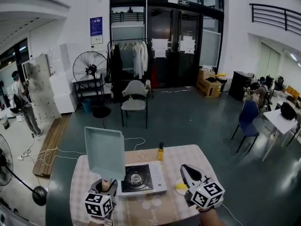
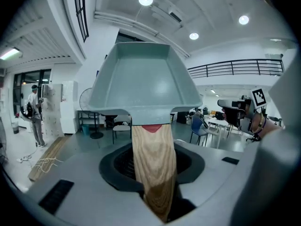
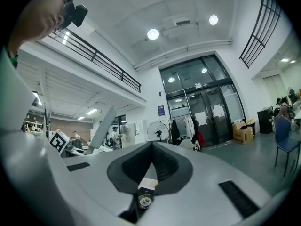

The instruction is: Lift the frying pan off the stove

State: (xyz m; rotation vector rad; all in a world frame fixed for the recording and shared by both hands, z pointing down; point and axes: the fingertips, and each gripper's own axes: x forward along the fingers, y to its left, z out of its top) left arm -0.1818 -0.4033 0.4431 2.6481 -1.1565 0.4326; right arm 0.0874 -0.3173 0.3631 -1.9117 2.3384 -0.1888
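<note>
Big open hall of an office or lab building, not a home. Tall glass doors [image 1: 181, 46] at the back, a balcony railing [image 1: 275, 15] up high, grey hard floor [image 1: 188, 121]. Coat rack [image 1: 131, 55] with white coats, a standing fan [image 1: 90, 67], a lone chair [image 1: 134, 100], cardboard boxes [image 1: 208, 84]. Desks [image 1: 280, 119] with seated people at the right, a person [image 1: 23, 102] standing at the left, loose cables [image 1: 42, 157] on the floor. The only kitchen bit is a portable stove [image 1: 141, 178] mid-tabletop on a cloth-covered table [image 1: 80, 182].
</note>
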